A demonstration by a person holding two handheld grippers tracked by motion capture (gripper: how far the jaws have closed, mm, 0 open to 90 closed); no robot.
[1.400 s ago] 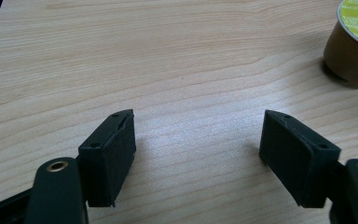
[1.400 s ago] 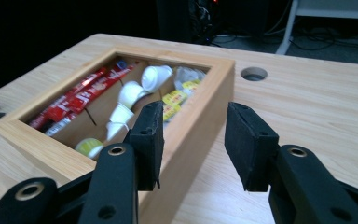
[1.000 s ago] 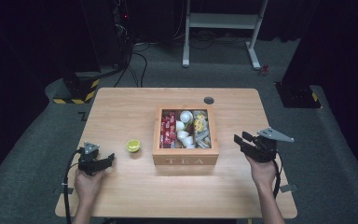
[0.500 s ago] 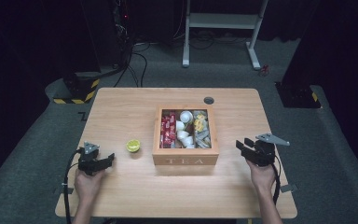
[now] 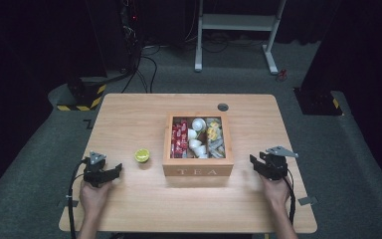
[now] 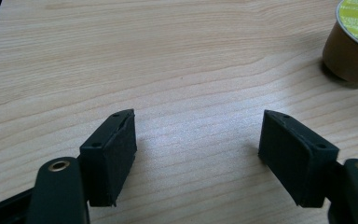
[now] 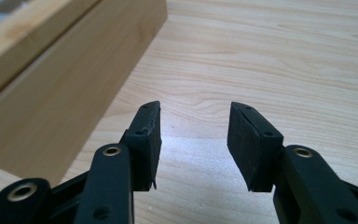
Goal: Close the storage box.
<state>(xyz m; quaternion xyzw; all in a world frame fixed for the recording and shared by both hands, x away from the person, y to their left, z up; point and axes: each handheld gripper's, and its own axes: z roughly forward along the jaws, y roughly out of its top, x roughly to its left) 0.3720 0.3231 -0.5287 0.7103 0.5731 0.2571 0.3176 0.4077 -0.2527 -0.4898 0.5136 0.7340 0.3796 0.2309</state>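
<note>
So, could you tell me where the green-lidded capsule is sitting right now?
In the high view the capsule stands alone on the table, left of the wooden tea box and just ahead of the open left gripper; it also shows at the left gripper view's upper right.

pod (image 5: 142, 155) | brown, lime lid (upright) | left of tea box (image 5: 198, 171)

One camera looks down from above the table (image 5: 129, 119); two ride close behind the jaws, skimming that same tabletop.
</note>
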